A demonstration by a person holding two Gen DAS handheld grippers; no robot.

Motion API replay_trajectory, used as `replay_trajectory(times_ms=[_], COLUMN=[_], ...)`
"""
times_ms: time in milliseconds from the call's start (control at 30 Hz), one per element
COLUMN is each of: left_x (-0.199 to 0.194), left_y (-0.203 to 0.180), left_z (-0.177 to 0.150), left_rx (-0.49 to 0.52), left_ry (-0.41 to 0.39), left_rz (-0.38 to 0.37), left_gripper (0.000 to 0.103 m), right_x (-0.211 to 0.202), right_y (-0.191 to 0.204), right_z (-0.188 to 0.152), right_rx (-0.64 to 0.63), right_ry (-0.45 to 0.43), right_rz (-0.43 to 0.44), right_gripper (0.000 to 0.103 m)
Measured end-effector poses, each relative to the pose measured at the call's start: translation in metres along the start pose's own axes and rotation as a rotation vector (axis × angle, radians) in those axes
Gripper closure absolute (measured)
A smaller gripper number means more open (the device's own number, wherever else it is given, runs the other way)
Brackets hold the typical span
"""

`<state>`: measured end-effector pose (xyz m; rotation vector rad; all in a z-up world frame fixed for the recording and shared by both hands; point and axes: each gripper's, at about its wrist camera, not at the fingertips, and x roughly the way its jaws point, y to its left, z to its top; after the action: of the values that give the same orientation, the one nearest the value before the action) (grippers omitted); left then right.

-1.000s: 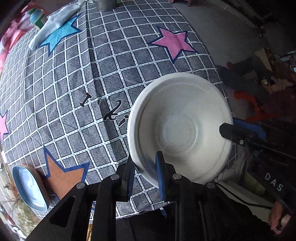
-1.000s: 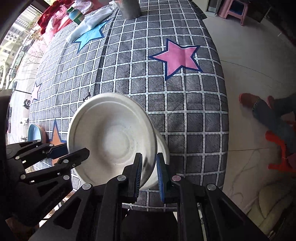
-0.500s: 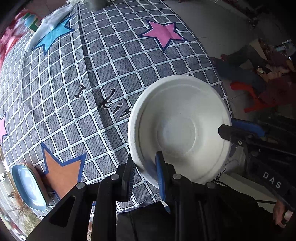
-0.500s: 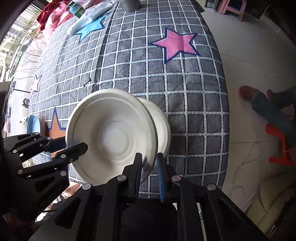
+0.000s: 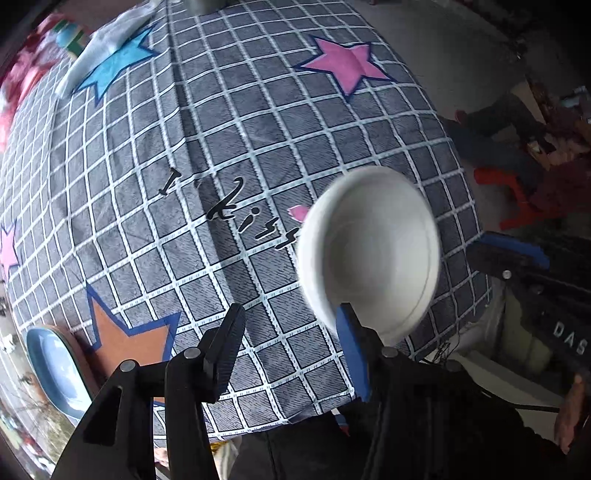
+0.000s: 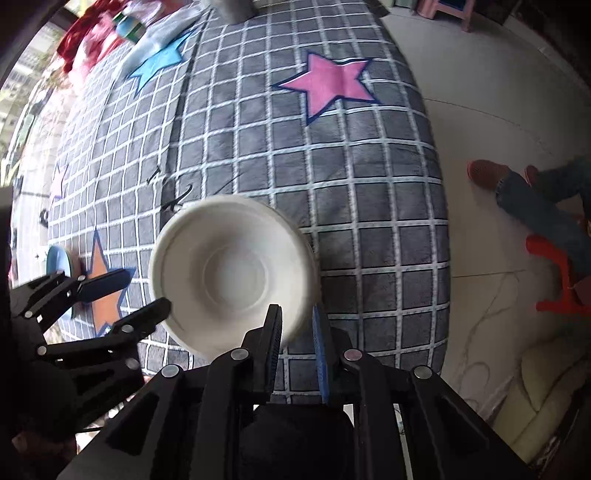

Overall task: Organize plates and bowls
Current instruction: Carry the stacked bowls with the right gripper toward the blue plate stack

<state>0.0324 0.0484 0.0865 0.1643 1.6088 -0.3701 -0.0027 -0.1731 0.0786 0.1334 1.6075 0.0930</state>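
A white bowl (image 6: 232, 273) hangs over the checked tablecloth near the table's front right corner, blurred by motion. My right gripper (image 6: 296, 314) is shut on its near rim. A second white rim seems to peek out behind its far edge. In the left wrist view the bowl (image 5: 369, 251) sits beyond my left gripper (image 5: 290, 317), whose jaws are opening and hold nothing; only the blue pad overlaps the rim. The right gripper (image 5: 480, 254) shows at the right. The left gripper (image 6: 146, 290) stands open beside the bowl's left edge. A blue plate (image 5: 51, 369) lies at the front left corner.
The tablecloth (image 5: 221, 147) bears pink, blue and orange stars. A grey cup (image 6: 232, 9), a white cloth (image 5: 107, 44) and a bottle (image 6: 131, 27) stand at the far end. Right of the table edge is bare floor with a person's legs (image 6: 535, 199) and a red stool (image 6: 557, 273).
My left gripper's jaws have spread and let go of the bowl's rim. The bowl now looks smaller and blurred in the left wrist view. The right gripper stays shut on it.
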Motion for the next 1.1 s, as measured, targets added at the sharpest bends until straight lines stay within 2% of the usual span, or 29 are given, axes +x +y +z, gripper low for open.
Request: replay_trajectory(times_ms=[233,333,467,567,767,933,967,1000,1033,1067,1100], left_x=[0.01,0.014,0.021,0.029,0.046,0.067,0.071,0.076,0.08,0.083,0.085], left_y=[0.009,0.003,-0.004,-0.007,-0.012,-0.014,-0.013,-0.012,-0.012,-0.012,-0.012], left_z=[-0.006,-0.004,0.0,0.003,0.004,0.0,-0.001,-0.002,-0.003,-0.003,-0.004], left_rx=[-0.044,-0.033,-0.034,-0.045,-0.101,-0.156,-0.168,-0.177,-0.186,-0.194,-0.195], left_ry=[0.025,0.021,0.023,0.03,0.045,0.068,0.076,0.085,0.09,0.094,0.095], left_rz=[-0.027,-0.028,-0.017,0.001,0.004,-0.024,-0.032,-0.037,-0.05,-0.061,-0.058], left_gripper=[0.048,0.048,0.048,0.048,0.048,0.048,0.049,0.057,0.063,0.074,0.078], right_x=[0.013,0.015,0.017,0.029,0.052,0.073,0.077,0.081,0.086,0.09,0.094], right_y=[-0.02,-0.02,-0.017,-0.018,-0.015,-0.005,-0.003,0.0,0.002,0.004,0.005], right_z=[0.002,0.003,0.009,0.015,0.026,0.033,0.034,0.035,0.036,0.036,0.037], right_rx=[0.031,0.008,-0.046,-0.076,-0.127,-0.182,-0.188,-0.197,-0.205,-0.212,-0.22], right_ry=[0.049,0.022,0.001,0.022,0.065,0.094,0.1,0.11,0.124,0.139,0.149], right_rz=[0.033,0.015,0.0,-0.021,-0.01,-0.011,-0.007,0.007,0.015,0.012,0.009], right_gripper=[0.082,0.023,0.023,0.03,0.03,0.03,0.033,0.038,0.053,0.066,0.071])
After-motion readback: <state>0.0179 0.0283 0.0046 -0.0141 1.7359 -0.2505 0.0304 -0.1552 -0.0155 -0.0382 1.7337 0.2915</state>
